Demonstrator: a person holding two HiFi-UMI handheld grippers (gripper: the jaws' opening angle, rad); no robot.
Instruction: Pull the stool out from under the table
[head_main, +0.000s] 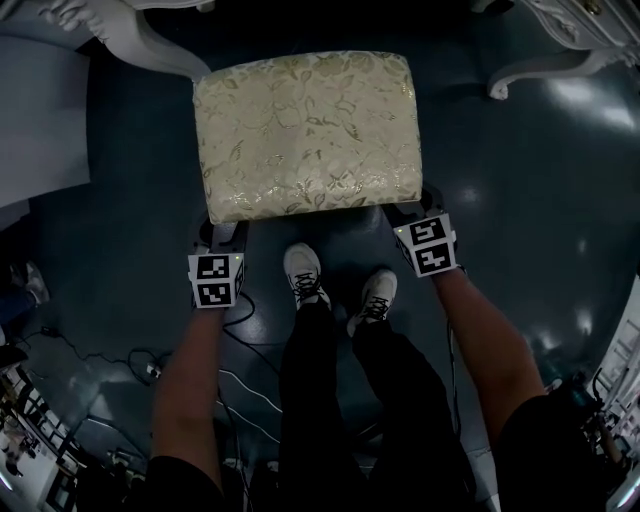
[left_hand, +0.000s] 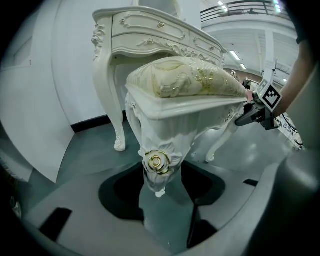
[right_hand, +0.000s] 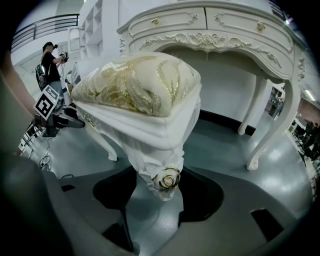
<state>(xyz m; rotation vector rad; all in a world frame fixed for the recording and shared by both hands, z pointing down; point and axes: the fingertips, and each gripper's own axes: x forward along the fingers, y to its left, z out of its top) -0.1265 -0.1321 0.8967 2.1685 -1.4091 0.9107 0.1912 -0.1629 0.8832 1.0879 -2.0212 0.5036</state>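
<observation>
Now the left tool (head_main: 224, 235) has its jaws closed on the corner leg (left_hand: 157, 165) of the stool (head_main: 306, 135) nearest it, with the leg's gold rose carving right between them. The right tool (head_main: 412, 212) clamps the other near corner leg (right_hand: 162, 175) the same way. The cushioned seat stretches ahead of both tools, above the dark floor (head_main: 520, 200). Beyond it, farther from the tools, stands the white table (right_hand: 225, 30). The person's shoes (head_main: 303, 272) are between the two tools.
</observation>
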